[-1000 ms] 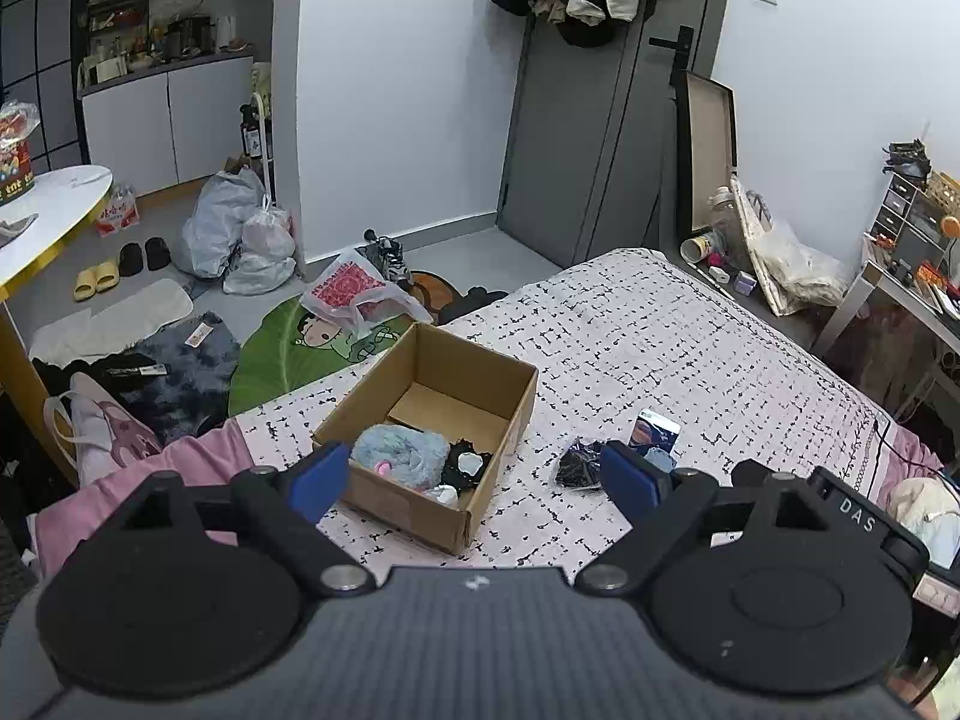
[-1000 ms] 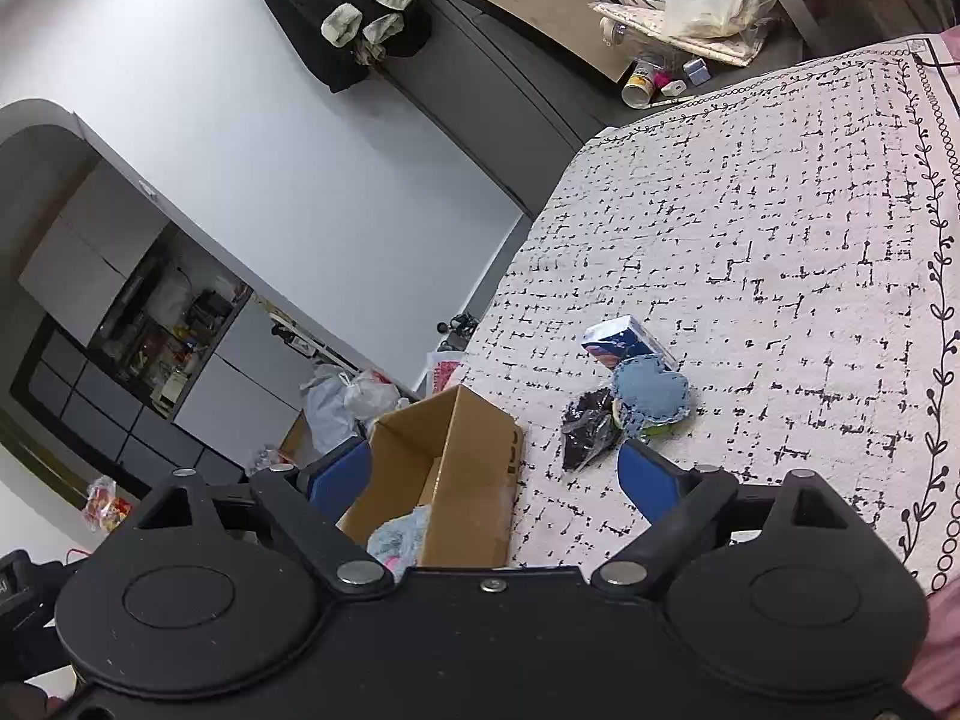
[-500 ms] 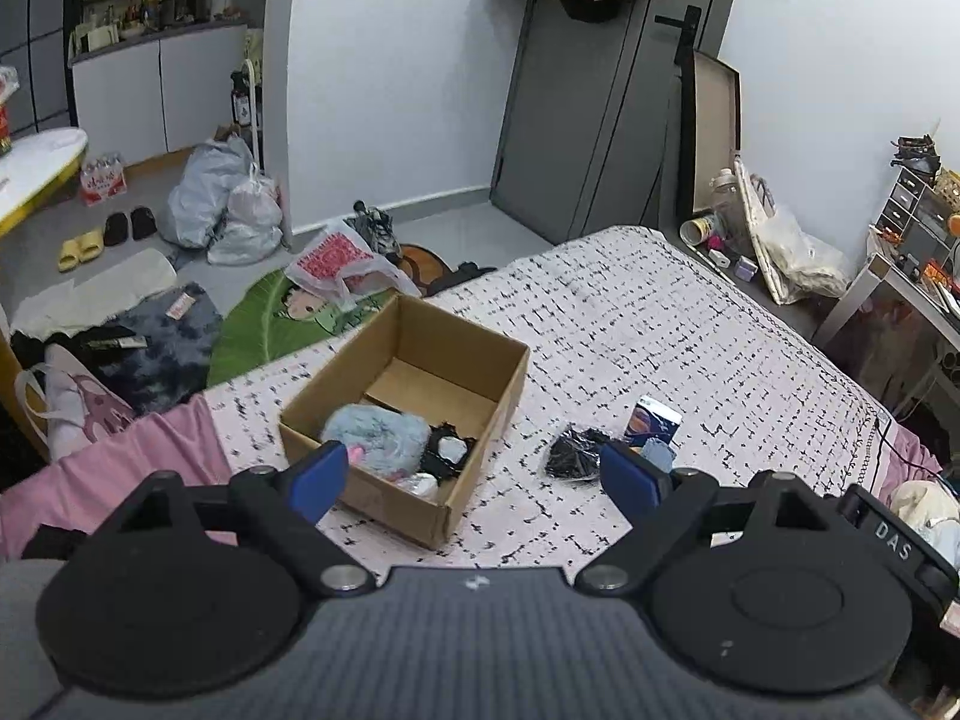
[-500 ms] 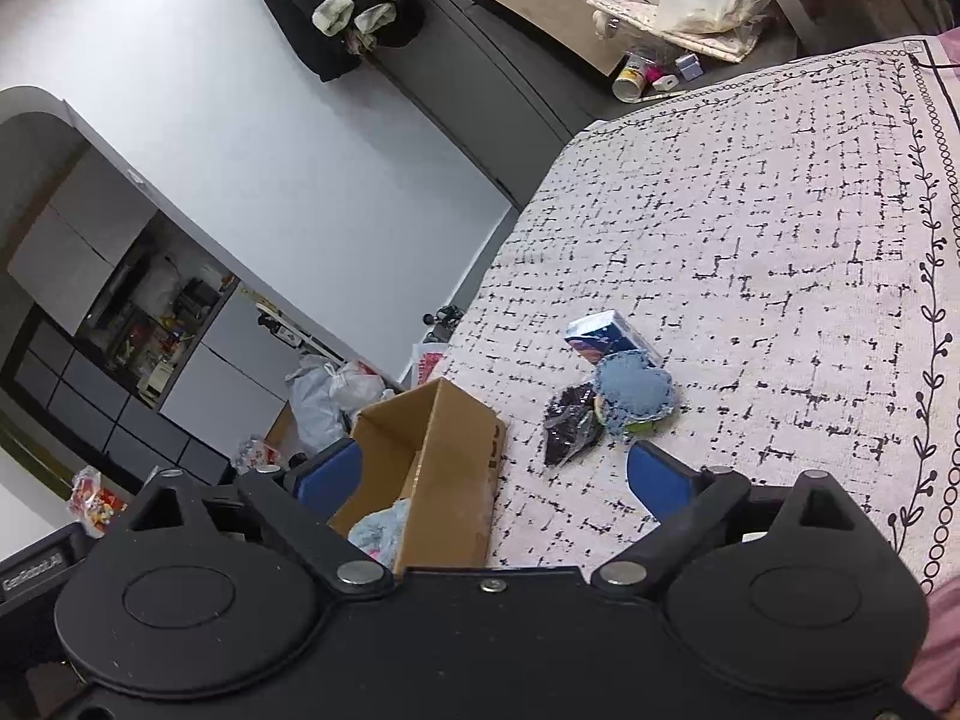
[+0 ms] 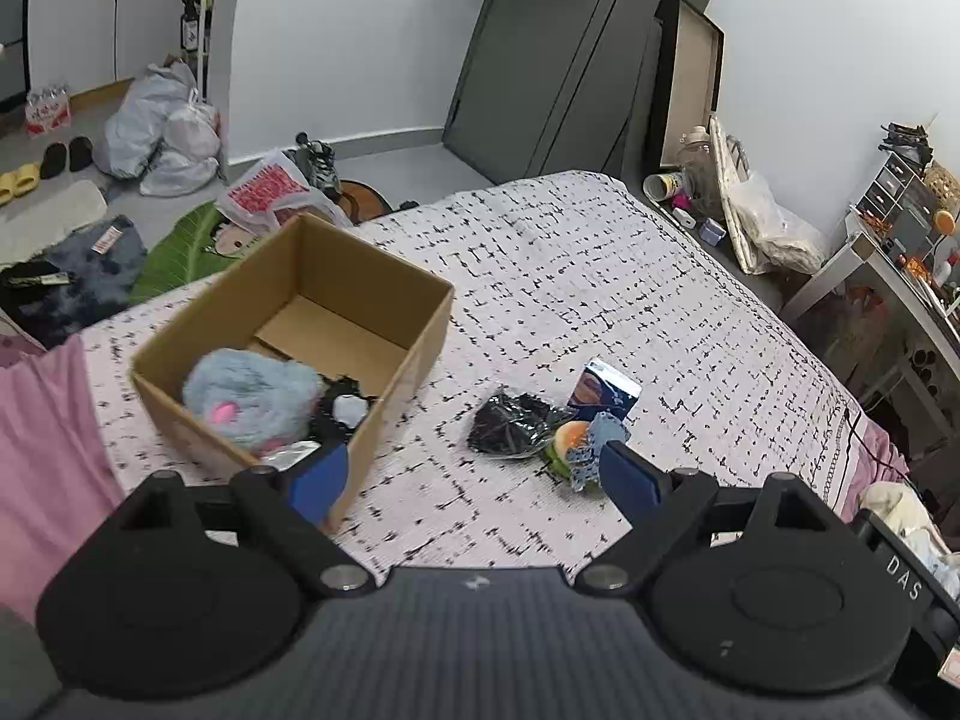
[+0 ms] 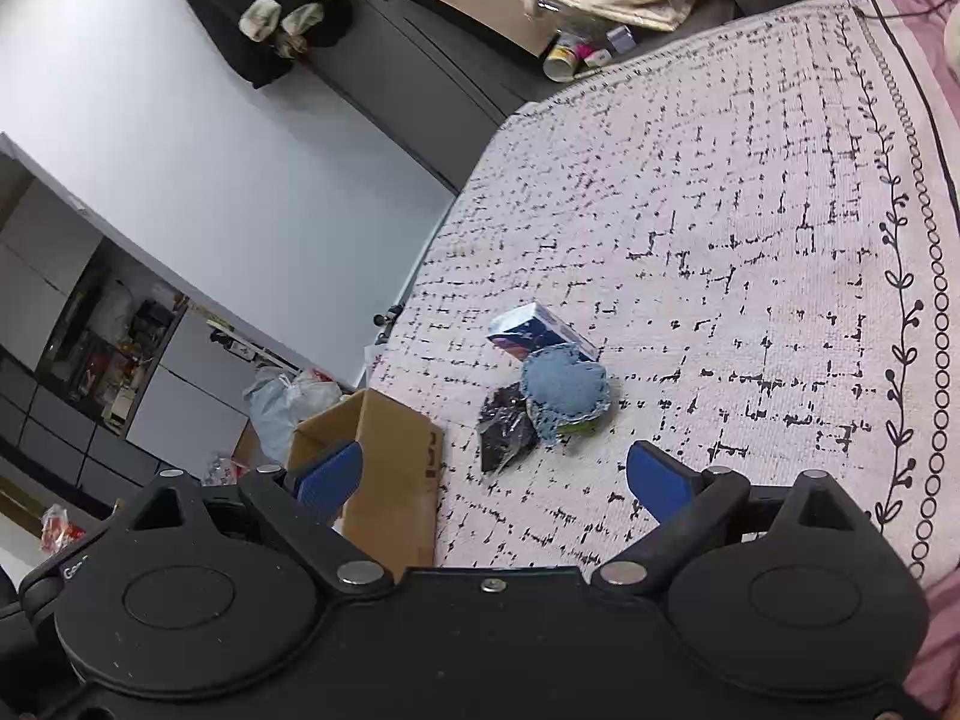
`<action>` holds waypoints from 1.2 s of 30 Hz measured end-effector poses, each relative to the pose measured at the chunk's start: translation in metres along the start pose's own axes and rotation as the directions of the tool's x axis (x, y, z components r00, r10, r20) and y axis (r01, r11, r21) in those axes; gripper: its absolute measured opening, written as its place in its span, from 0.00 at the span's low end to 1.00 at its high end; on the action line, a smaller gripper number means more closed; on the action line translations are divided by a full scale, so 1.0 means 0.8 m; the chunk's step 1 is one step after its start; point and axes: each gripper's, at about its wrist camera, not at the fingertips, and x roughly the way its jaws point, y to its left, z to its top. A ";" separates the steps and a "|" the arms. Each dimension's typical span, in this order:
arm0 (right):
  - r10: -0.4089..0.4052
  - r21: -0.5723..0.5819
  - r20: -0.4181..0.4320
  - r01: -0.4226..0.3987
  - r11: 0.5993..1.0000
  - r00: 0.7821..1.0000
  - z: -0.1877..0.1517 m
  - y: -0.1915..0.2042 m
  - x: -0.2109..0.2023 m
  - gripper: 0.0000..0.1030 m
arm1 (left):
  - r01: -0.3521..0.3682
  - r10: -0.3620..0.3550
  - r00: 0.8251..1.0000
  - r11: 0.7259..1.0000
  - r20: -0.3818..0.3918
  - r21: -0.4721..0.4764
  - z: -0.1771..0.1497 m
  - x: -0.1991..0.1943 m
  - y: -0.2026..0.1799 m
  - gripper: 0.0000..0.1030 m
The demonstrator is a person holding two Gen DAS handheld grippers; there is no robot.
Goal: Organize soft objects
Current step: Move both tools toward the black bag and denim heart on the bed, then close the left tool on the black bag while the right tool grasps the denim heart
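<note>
Both grippers had advanced toward the loose pile. Right gripper (image 6: 492, 477) and left gripper (image 5: 474, 474) gaped wide, empty; the blue plush (image 6: 564, 390) lay on the bedspread (image 6: 750, 210) straight ahead, right of the cardboard box (image 5: 390, 372), nearer the right gripper.

A fluffy blue plush (image 5: 252, 399) sits inside the cardboard box (image 5: 414, 354); right of the box lie a black packet (image 5: 510, 423) and a blue pouch (image 5: 606, 393).
</note>
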 end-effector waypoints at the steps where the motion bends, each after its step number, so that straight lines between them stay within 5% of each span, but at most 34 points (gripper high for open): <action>1: 0.000 0.008 -0.003 0.000 1.000 1.000 0.002 -0.003 0.005 0.92 | -0.002 0.002 1.000 1.000 -0.002 -0.002 0.001 0.007 -0.002 0.87; 21: -0.010 0.203 -0.019 0.013 0.979 1.000 0.012 -0.055 0.107 0.80 | -0.004 0.004 0.994 1.000 -0.106 0.005 0.007 0.158 -0.041 0.68; 36: -0.029 0.277 -0.089 0.052 0.960 0.996 0.023 -0.069 0.170 0.72 | -0.037 0.035 0.982 0.999 -0.185 -0.006 0.009 0.256 -0.046 0.67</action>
